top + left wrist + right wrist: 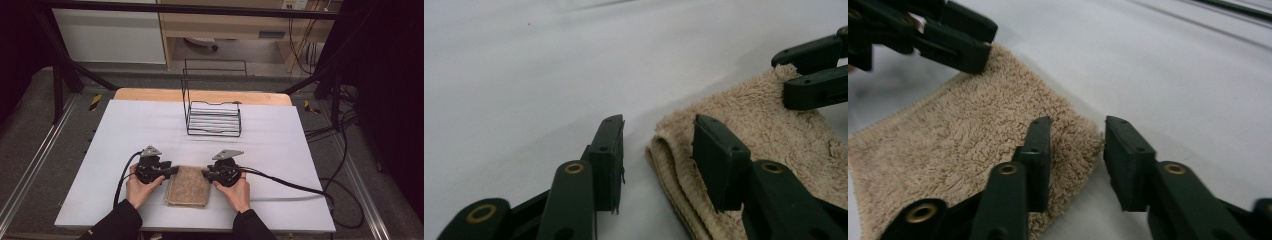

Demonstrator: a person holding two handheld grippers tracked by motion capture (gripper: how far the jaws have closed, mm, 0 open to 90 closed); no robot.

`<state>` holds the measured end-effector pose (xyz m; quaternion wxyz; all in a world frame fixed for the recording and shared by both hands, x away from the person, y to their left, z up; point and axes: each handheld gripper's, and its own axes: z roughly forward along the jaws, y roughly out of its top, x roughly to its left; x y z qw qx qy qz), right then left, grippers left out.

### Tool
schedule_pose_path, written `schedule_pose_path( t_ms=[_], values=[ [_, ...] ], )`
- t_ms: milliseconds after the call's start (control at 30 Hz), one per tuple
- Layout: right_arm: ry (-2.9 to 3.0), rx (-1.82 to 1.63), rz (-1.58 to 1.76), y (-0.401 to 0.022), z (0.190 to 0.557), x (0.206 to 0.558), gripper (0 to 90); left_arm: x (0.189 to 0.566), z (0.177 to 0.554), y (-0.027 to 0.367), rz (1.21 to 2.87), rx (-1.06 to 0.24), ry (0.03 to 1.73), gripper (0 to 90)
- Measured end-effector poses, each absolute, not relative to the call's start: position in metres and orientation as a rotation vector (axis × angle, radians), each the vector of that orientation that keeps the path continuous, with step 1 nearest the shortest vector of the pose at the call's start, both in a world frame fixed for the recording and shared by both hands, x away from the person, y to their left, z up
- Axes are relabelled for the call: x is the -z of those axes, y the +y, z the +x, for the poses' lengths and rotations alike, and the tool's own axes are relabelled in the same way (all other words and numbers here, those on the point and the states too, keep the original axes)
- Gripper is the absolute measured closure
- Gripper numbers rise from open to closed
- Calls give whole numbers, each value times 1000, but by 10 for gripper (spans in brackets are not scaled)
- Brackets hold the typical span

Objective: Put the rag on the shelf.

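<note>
A folded beige towel [188, 186] lies flat on the white table [125, 130] near the front edge, between the two hands. My left gripper [173, 170] is at the towel's far left corner, open, its jaws straddling the folded corner [664, 150] without closing on it. My right gripper [204, 173] is at the far right corner, also open, one jaw over the towel [978, 145] and the other over bare table. Each gripper view also shows the other gripper's jaws [814, 75] [955, 40] at the opposite corner.
A black wire rack [214, 111] stands at the middle back of the table, beyond the towel. Cables [295, 186] trail from the grippers to the right across the table. Bare white surface spreads left and right of the towel.
</note>
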<state>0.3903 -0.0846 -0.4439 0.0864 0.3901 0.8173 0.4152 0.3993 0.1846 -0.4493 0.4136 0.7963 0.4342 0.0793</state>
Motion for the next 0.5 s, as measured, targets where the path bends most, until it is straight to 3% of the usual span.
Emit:
schedule_pose_path(
  t_ms=[133, 267, 500],
  values=[
    [2417, -1259, 1170, -96, 393, 442, 452, 452, 400, 181, 2019, -187, 1093, 638],
    [2425, -1265, 1179, -99, 397, 442, 375, 452, 399, 179, 2039, -190, 1085, 685],
    [2456, -1232, 1169, -97, 399, 450, 444, 451, 396, 173, 2065, -208, 1065, 773]
  ],
)
